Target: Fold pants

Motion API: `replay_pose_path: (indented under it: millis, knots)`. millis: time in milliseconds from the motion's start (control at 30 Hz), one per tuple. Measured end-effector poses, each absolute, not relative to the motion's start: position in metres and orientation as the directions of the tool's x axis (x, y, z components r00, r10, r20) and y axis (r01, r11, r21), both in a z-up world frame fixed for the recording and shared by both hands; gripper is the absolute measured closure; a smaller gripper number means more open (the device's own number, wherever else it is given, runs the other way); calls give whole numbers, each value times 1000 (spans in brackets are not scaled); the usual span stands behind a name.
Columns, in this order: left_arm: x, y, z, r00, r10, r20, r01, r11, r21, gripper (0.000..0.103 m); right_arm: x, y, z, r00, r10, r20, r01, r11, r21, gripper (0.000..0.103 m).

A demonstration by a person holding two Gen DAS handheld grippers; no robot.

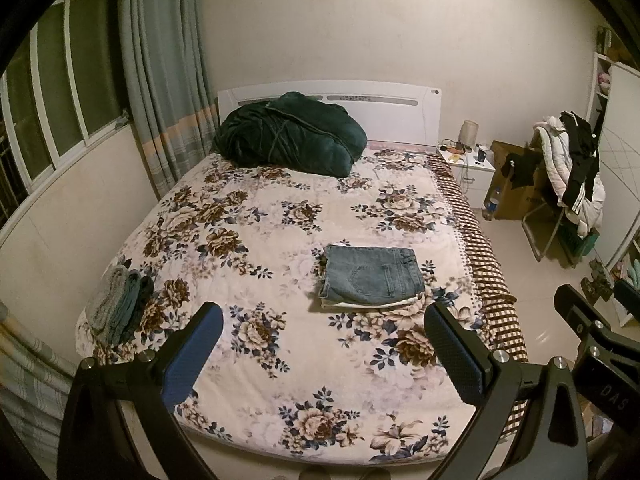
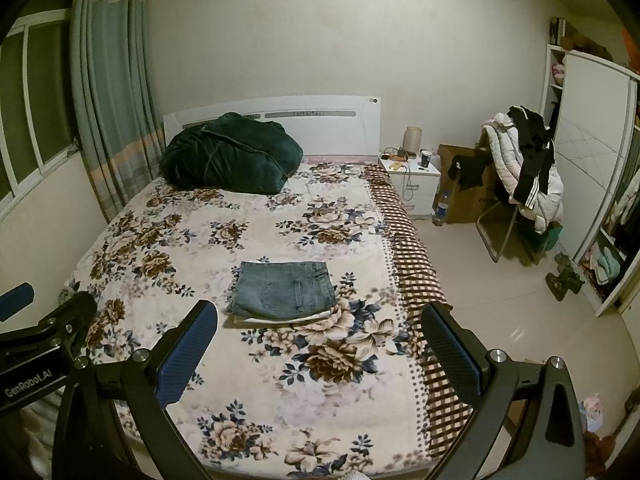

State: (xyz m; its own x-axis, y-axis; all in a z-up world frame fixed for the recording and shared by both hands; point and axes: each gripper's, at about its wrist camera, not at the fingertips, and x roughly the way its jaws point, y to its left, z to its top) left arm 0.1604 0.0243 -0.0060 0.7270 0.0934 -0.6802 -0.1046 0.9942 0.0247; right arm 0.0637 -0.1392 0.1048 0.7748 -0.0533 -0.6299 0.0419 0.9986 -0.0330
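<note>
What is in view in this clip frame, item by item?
Folded jeans: one, blue denim, on a pale folded garment, bed's right half.
Unfolded clothes: small pile, grey and dark, bed's left edge.
Blanket: one, dark green, bundled at headboard.
Bedspread: one, floral.
Nightstand: one, white, right of bed.
Chair: one, draped with clothes.
Curtain: one, grey-blue, left.
Left gripper: jaws open, empty.
Right gripper: jaws open, empty.
</note>
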Motion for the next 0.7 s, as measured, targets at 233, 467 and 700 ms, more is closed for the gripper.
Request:
replay_pose_path:
  millis: [233, 467, 700]
  knots:
    - [160, 24, -6, 728, 95, -679, -105, 994, 26, 0, 62, -139, 104, 775, -56, -629, 44, 998, -34, 0]
    - [160, 24, -6, 728, 93, -680, -105, 994, 24, 0, 61, -139, 103, 775, -55, -629, 44, 999, -33, 0]
    - [160, 17, -1, 740, 102, -665, -110, 993, 30, 0, 68, -141, 107, 772, -50, -634, 40, 999, -30, 0]
